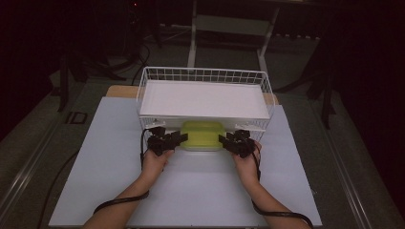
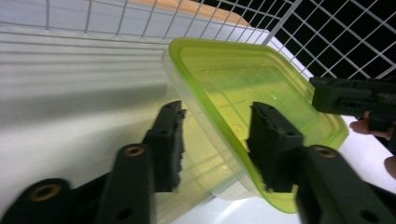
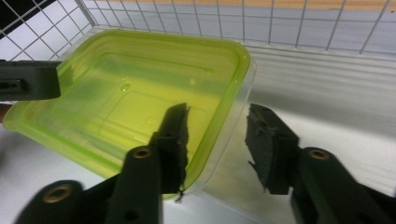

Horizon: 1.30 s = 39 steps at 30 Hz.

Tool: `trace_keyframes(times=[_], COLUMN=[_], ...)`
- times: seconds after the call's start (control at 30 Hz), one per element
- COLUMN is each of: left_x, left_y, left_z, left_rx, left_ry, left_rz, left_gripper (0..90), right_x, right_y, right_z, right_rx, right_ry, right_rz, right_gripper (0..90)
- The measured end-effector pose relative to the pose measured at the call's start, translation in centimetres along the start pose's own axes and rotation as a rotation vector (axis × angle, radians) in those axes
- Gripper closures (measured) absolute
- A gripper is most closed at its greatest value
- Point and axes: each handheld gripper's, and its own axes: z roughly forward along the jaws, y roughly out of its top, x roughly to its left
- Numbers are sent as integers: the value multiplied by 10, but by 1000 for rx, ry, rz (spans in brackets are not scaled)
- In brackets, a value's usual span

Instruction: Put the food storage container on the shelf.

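Note:
A clear plastic container with a lime-green lid lies flat at the front of a white wire basket, its far part under the basket's white panel. My left gripper is at the container's left side. In the left gripper view its jaws stand open astride the lid's rim, with gaps on both sides. My right gripper mirrors it on the right side, and its open jaws straddle the container's edge without pressing it.
The basket stands on a pale sheet that covers the table, with a wooden edge behind it. A ribbed white floor lies beneath the container, and wire mesh stands behind it. Cables trail back along both forearms.

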Motion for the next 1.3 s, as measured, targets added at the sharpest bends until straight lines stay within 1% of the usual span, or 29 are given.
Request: trace_keyframes(times=[0.03, 0.07, 0.13, 0.17, 0.2, 0.27, 0.3, 0.37, 0.47, 0.5, 0.53, 0.57, 0.67, 0.7, 0.73, 0.77, 0.8, 0.83, 0.87, 0.9, 0.93, 0.97, 1.03, 1.07, 1.13, 1.17, 1.23, 1.27, 1.3], left_x=[-1, 0, -2, -3, -3, -4, -5, -7, -11, -12, -14, -15, -19, -21, -23, -23, -23, -26, -26, -28, -29, -30, -30, -31, -32, -31, -31, -30, -29], left_y=[0, 1, 1, 1, 1, 1, 1, 1, 0, -1, -2, -3, -7, -9, -10, -10, -10, -16, -18, -19, -21, -22, -25, -27, -31, -33, -36, -37, -38], left_z=[-1, -2, -5, -6, -8, -12, -15, -19, -28, -31, -35, -39, -49, -52, -55, -55, -55, -65, -68, -71, -73, -75, -79, -82, -86, -89, -93, -93, -94], left_rx=[-2, -6, -11, -13, -14, -20, -22, -21, -18, -22, -27, -23, -20, -18, -18, -18, -18, -43, -52, -53, -47, -41, -42, -42, -45, -65, -71, -59, -56], left_ry=[2, 12, 23, 19, 11, 26, 24, 28, 29, 20, 14, 14, -3, -7, -16, -16, -16, -84, -132, -137, -137, -148, -179, -194, -199, -209, -203, -191, -175], left_rz=[9, 31, 38, 24, 22, 35, 42, 74, 103, 109, 102, 115, 129, 133, 133, 133, 133, 148, 155, 161, 170, 174, 156, 161, 172, 179, 194, 196, 209], left_gripper=[518, 500, 490, 490, 490, 490, 490, 490, 490, 490, 490, 490, 489, 470, 440, 430, 430, 430, 357, 323, 322, 302, 277, 253, 194, 172, 113, 36, 0], right_x=[1, 2, 4, 5, 5, 5, 5, 6, 8, 9, 10, 12, 20, 23, 26, 26, 29, 29, 35, 37, 40, 44, 49, 51, 55, 56, 59, 60, 60], right_y=[-1, -2, -4, -5, -6, -7, -7, -8, -9, -10, -10, -12, -15, -17, -18, -18, -19, -19, -23, -24, -25, -26, -28, -29, -32, -33, -36, -37, -38], right_z=[-1, -2, -5, -6, -8, -12, -13, -17, -24, -27, -29, -33, -41, -44, -46, -46, -47, -47, -48, -47, -47, -46, -44, -42, -38, -36, -33, -31, -29], right_rx=[0, -2, -7, -7, -5, -12, -15, -16, -24, -25, -28, -35, -35, -32, -25, -25, -21, -21, -11, 0, 11, 22, 37, 45, 54, 60, 72, 77, 77], right_ry=[-4, -9, -19, -24, -20, -18, -13, -9, -12, -7, -2, 8, 30, 45, 58, 58, 71, 71, 140, 157, 163, 162, 160, 165, 169, 169, 166, 164, 162], right_rz=[3, -9, -30, -33, -32, -39, -44, -40, -59, -53, -49, -40, -56, -53, -59, -59, -68, -68, -79, -83, -93, -105, -122, -129, -134, -141, -147, -145, -146], right_gripper=[561, 550, 543, 538, 532, 535, 535, 533, 533, 532, 533, 537, 564, 573, 610, 610, 610, 655, 811, 872, 900, 900, 900, 900, 900, 900, 900, 900, 900])
